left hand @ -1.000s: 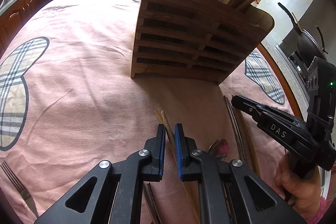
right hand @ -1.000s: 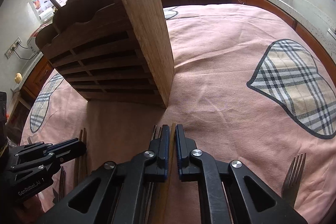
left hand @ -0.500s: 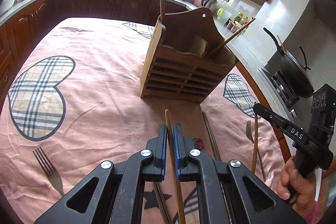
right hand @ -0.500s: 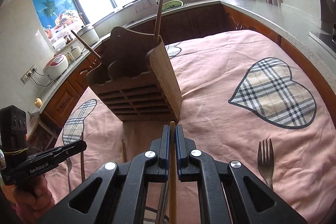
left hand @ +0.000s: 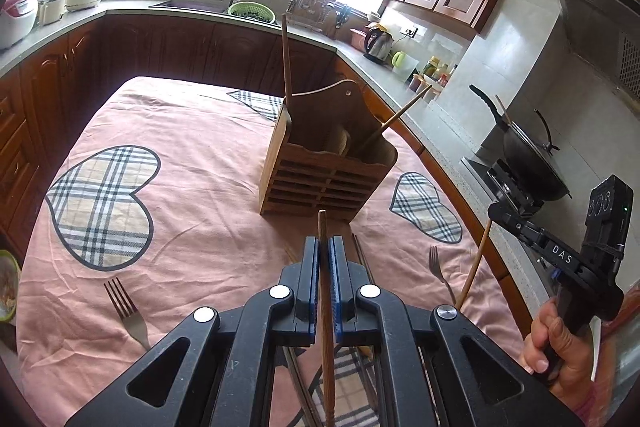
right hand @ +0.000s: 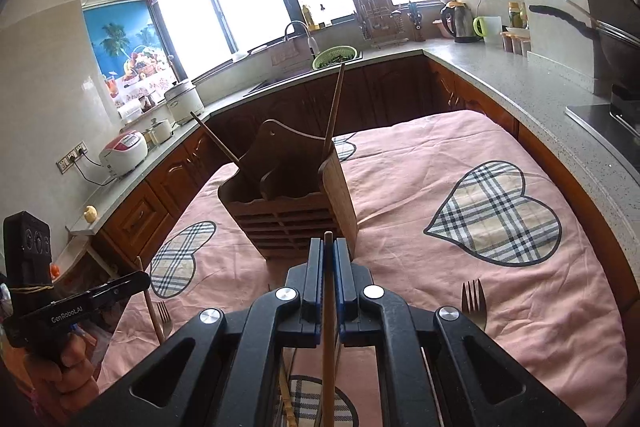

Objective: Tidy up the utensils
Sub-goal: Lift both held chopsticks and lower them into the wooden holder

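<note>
Both grippers raised, each pinching 1 chopstick.
Left gripper [left hand: 324, 251] grips a dark chopstick [left hand: 326, 307]; right gripper [right hand: 328, 253] grips another (paler) [right hand: 329, 327]; wooden holder [left hand: 320, 179] beyond fingers.

Matte black plastic left gripper [left hand: 324, 247] showing blue-edged pads and round silver screws, matching black right gripper [right hand: 328, 249] bearing white "DAS" lettering and glowing green light, bare-skinned hand [left hand: 560, 347] wearing pink cuff
</note>
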